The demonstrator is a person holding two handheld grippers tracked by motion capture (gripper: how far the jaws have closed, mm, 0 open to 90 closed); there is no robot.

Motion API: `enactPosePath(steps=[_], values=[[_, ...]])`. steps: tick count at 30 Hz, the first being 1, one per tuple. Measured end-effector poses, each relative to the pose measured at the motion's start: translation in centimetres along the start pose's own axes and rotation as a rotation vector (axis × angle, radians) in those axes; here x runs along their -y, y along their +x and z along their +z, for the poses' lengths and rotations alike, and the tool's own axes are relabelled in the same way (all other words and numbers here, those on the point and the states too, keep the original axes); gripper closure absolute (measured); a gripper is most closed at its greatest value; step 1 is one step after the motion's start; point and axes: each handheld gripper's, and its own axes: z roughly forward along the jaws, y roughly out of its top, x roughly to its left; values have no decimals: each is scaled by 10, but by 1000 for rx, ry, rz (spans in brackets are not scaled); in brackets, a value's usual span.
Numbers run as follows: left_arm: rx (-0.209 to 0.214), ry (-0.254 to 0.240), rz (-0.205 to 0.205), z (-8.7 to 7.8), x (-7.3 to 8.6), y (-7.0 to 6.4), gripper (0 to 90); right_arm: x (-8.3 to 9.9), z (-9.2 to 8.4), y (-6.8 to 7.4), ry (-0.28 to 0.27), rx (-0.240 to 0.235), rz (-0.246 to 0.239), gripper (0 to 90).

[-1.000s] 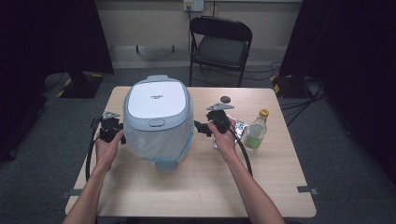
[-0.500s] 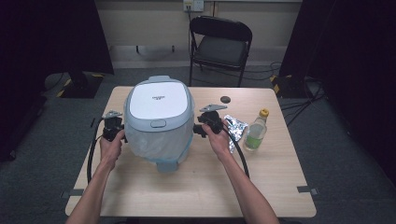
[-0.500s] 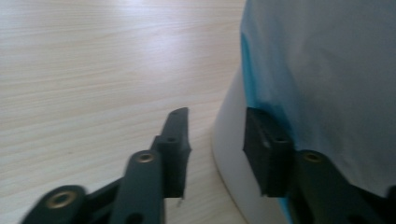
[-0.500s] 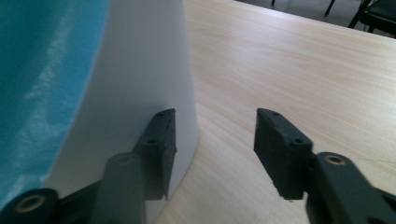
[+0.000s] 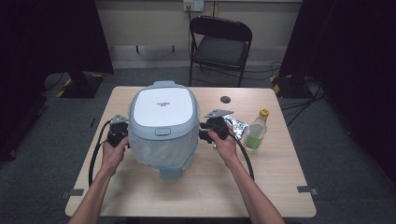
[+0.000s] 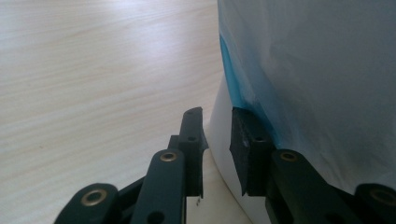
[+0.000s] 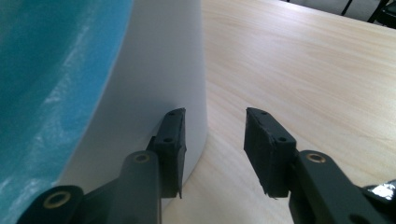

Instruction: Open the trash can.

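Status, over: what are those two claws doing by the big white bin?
Left gripper shut, right gripper open, both just closing. White lidded bin with blue liner between them. Yellow-capped clear bottle nearby, not blocking.

A pale wooden surface (image 5: 261, 186) fills the frame's centre. On it stand a white lidded bin (image 5: 163, 126) at centre-left, with a crumpled foil packet (image 5: 235, 126), 1 bottle (image 5: 256, 131) and a dark round cap (image 5: 225, 99) at right.

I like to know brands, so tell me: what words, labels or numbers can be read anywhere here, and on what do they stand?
No text here can be read.
Lid of the white bin: a short dark line of print, too small and blurred to read.
Bottle with the yellow cap: no label text legible.
Foil packet: no print legible.
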Motion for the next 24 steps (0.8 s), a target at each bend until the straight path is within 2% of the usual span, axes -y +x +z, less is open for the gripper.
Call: enactPosePath(steps=[9, 14, 17, 19, 24], values=[[0, -16, -4, -11, 13, -11, 734, 6, -13, 10, 10, -22, -31, 640], [-12, 8, 32, -19, 15, -12, 718, 8, -19, 20, 30, -43, -61, 646], [-8, 13, 28, -24, 18, -13, 718, 11, -24, 26, 24, -60, -67, 619], [13, -3, 8, -26, 22, -13, 731, 14, -28, 31, 24, -54, -78, 616], [23, -7, -4, -29, 25, -12, 729, 15, -29, 34, 25, -54, -71, 599]])
